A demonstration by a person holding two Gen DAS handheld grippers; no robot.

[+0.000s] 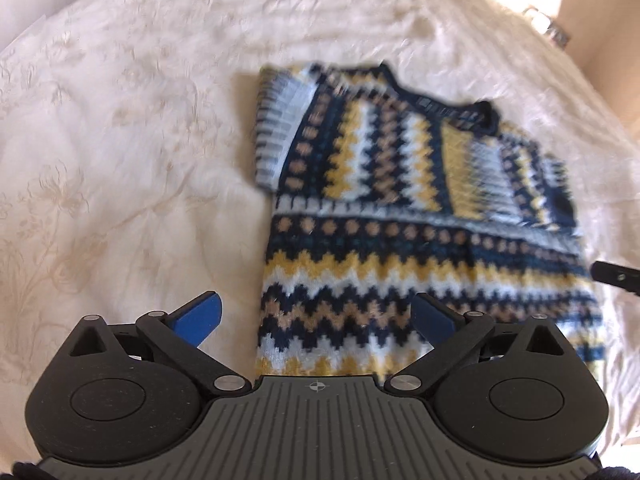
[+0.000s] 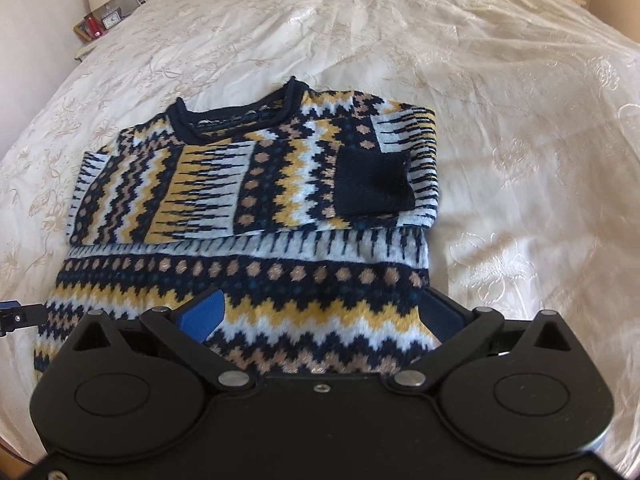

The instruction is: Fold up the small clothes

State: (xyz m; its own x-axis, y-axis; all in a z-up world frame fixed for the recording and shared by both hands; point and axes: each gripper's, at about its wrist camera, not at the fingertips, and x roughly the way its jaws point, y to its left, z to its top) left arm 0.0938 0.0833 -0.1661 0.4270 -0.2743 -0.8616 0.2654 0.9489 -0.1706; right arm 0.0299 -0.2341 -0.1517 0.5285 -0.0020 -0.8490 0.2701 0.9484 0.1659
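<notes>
A patterned knit sweater (image 2: 256,208) in navy, yellow, white and tan lies flat on a cream embroidered bedspread (image 2: 500,100), with both sleeves folded in across the chest and a navy cuff (image 2: 374,182) resting on its right side. The left gripper (image 1: 316,316) hangs over the sweater's near left edge with its blue fingers (image 1: 198,316) spread wide and holding nothing; this view is blurred, so contact with the knit cannot be judged. The right gripper (image 2: 322,314) sits over the near hem, fingers (image 2: 204,314) likewise spread apart and empty, and a nightstand (image 2: 98,26) with a lamp stands at the far left.
</notes>
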